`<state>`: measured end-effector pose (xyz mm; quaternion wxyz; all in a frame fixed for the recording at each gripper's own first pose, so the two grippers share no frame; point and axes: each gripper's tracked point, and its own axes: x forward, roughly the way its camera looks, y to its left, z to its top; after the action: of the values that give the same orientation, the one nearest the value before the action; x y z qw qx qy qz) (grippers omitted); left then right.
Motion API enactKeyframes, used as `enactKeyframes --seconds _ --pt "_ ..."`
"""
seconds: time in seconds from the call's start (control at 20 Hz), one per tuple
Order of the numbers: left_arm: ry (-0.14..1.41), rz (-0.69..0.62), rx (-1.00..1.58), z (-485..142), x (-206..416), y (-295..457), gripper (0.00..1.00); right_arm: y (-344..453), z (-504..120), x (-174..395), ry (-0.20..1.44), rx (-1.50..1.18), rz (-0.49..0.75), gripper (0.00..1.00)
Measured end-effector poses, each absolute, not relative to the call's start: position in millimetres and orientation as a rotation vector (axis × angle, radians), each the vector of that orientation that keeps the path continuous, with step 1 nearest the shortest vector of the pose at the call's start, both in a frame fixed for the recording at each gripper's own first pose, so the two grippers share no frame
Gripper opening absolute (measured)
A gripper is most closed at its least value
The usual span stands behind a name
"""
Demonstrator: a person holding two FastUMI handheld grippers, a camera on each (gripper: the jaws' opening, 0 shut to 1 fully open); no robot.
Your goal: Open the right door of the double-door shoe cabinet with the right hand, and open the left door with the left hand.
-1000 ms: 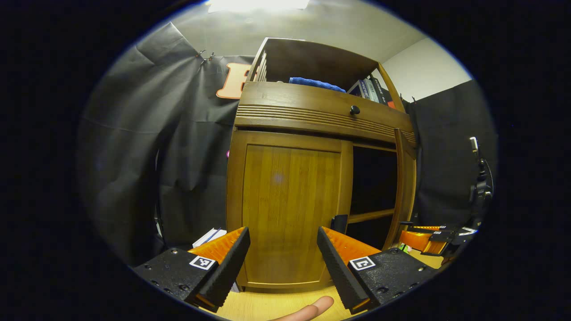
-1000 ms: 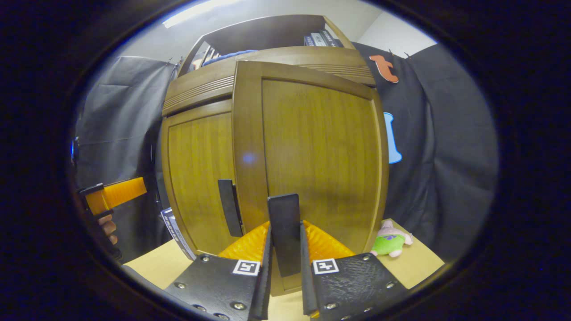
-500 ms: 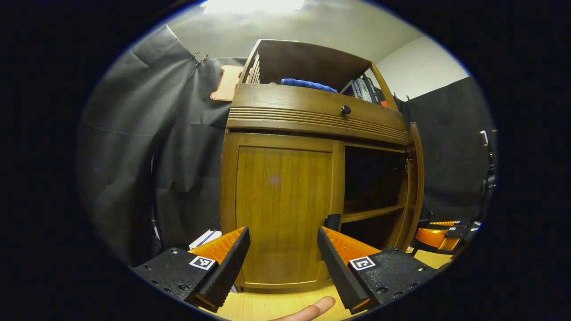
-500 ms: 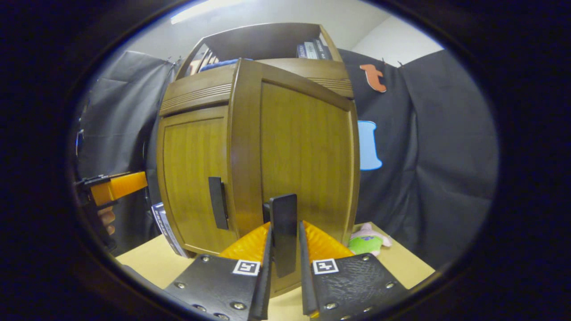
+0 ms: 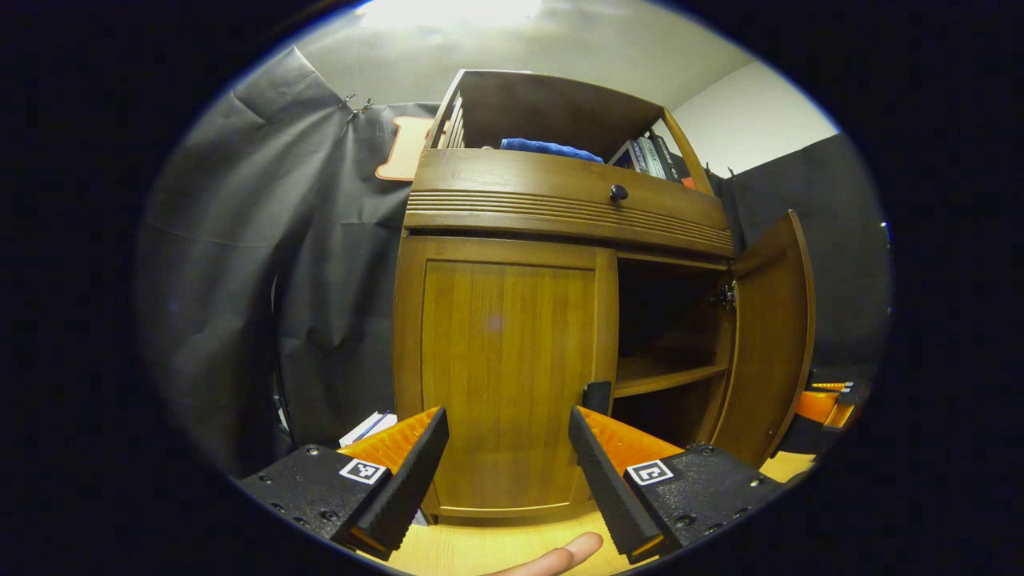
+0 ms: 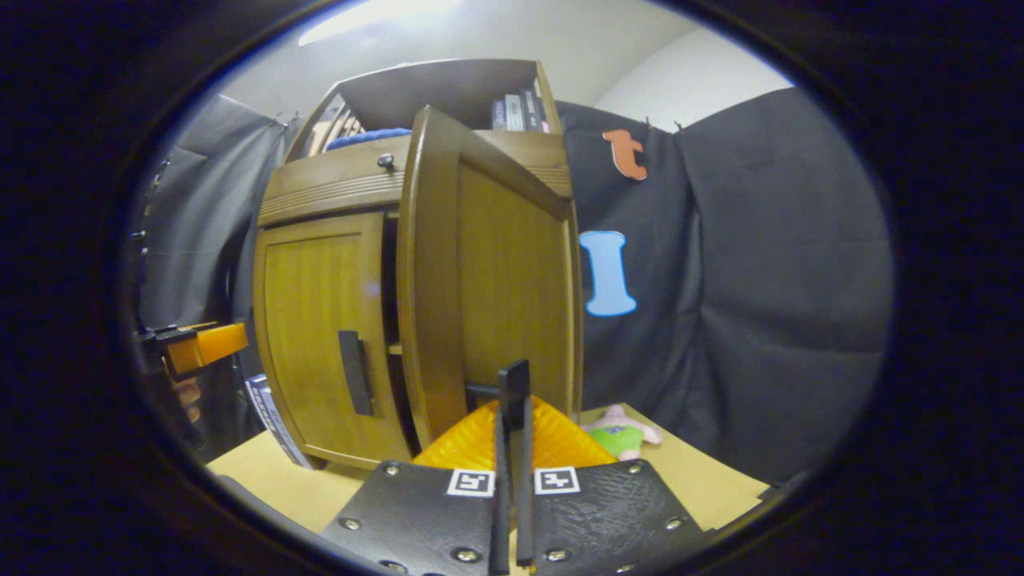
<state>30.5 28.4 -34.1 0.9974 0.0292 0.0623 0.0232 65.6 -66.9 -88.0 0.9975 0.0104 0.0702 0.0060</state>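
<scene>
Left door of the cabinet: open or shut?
Shut. The left door sits flush in its frame, while the right door stands swung out.

In my left gripper view, the open right door (image 5: 770,336) covers most of my right gripper (image 5: 824,404), so I cannot see how its jaws stand there. My fingertip (image 5: 560,556) is cut off by the bottom edge. The books (image 5: 648,156) on top are too small to make out. In my right gripper view, that door (image 6: 488,272) hides the cabinet's inside, and the plush toy (image 6: 622,432) sits half behind my gripper.
</scene>
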Motion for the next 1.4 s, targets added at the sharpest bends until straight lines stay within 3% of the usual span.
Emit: enactKeyframes --seconds 0.05,0.1,0.65,0.9,1.4 --pt "0.126 0.044 0.061 -34 30 27 0.88 -63 -85 50 0.144 -0.008 0.017 0.05" --pt "0.127 0.041 0.066 -35 30 27 0.88 -65 -82 53 0.143 -0.023 0.006 0.04" --pt "0.134 0.008 0.082 -36 28 22 0.88 -136 -80 37 0.140 -0.033 -0.161 0.03" --pt "0.139 0.010 0.084 -38 29 20 0.88 -165 -80 43 0.159 -0.026 -0.099 0.03" --pt "0.198 0.012 0.063 -57 38 13 0.89 -225 -81 69 0.173 0.012 0.161 0.03"
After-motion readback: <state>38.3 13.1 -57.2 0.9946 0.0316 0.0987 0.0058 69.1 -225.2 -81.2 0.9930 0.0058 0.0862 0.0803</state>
